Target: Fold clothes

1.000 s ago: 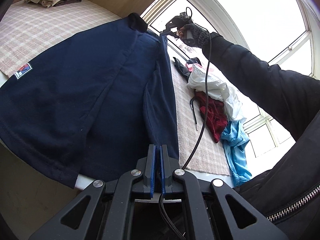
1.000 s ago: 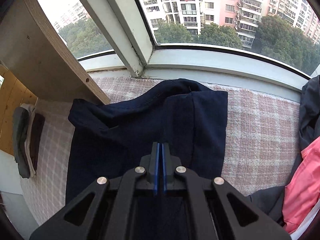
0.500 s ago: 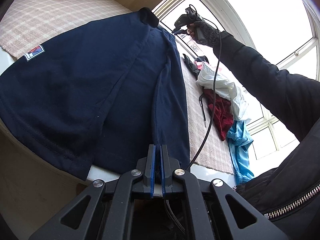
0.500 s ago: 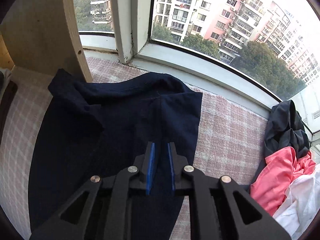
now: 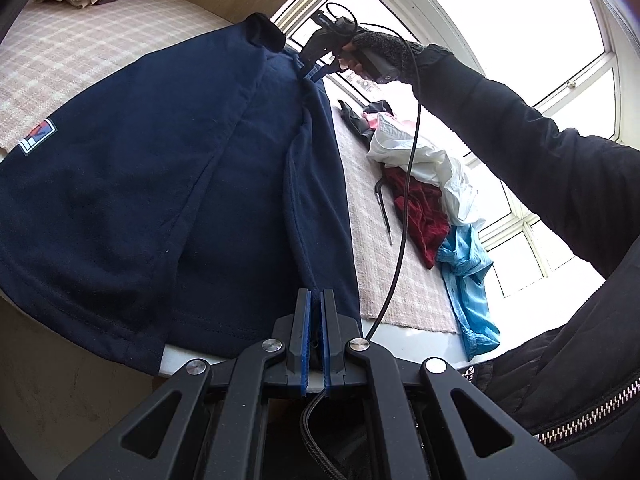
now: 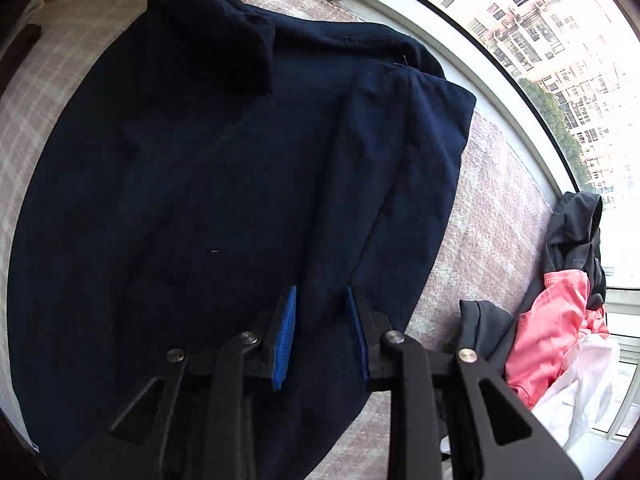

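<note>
we have a dark blue shirt (image 5: 168, 184) lying flat on the checked cloth (image 5: 80, 48) of the bench, and its long way runs from the hem near us up to the collar (image 6: 224, 44) by the window. our left tool (image 5: 316, 336) is at the hem end, pinched tight on the folded edge there. our right tool (image 6: 322, 332) is up near the collar end, pointing down at the shirt. its two blue pads (image 6: 285, 336) are a little apart, with shirt under the gap but nothing squeezed. we think the fold just got laid down, so the left tool lets go next.
</note>
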Demonstrator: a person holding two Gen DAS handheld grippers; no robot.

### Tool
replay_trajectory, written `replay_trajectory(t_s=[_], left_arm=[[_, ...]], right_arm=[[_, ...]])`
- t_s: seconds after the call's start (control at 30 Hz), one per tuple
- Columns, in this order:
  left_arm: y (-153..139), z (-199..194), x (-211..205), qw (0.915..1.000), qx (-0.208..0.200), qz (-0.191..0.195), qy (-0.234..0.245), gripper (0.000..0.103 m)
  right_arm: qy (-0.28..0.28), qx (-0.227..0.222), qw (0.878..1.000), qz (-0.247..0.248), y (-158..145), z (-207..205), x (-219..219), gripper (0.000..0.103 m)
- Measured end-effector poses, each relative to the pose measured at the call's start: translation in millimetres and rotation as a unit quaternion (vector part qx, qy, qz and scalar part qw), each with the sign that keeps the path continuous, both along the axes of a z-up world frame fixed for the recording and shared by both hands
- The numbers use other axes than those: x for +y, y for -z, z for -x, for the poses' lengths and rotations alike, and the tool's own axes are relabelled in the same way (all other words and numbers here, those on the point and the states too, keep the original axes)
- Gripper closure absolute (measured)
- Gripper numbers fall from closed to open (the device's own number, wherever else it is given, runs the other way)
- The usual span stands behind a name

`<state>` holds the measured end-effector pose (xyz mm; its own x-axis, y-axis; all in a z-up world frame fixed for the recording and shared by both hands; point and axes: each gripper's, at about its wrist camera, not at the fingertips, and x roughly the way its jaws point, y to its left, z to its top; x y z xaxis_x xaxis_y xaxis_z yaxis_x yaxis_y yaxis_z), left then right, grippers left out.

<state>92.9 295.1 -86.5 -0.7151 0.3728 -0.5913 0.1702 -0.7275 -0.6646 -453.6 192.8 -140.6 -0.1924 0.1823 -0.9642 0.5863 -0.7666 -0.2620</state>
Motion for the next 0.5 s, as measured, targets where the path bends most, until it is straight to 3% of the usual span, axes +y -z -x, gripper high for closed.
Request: replay_trajectory(t_s=[0.03,0.07,0.1,0.4,0.5], left_arm=[[-1.2,-0.2,-0.4,1.0,0.003,0.001,0.001,0.099],[-2.4,-0.3,-0.8,1.0,0.005,0.003,0.002,0.099],[-3.7,-1.0,-0.7,0.9999,0.009,0.004,0.003,0.099],[-21.2,-16.6,-3.8,0.9986,0.048,0.02,-0.006,0.103],[-15.5,-19.8,-9.2,0.9991,0.037,0.018,-0.013,0.103]], right_arm=[[-0.001,0.0,1.0,0.002,0.1,-0.1,1.9,0.081],[-0.003,0.0,1.0,0.004,-0.1,-0.5,3.5,0.093],[-0.004,0.001,1.0,0.005,-0.7,-0.5,5.4,0.097],[0.025,0.011,0.995,0.099,-50.2,0.7,30.9,0.097],[0.025,0.009,0.995,0.095,-50.6,-2.5,31.1,0.097]])
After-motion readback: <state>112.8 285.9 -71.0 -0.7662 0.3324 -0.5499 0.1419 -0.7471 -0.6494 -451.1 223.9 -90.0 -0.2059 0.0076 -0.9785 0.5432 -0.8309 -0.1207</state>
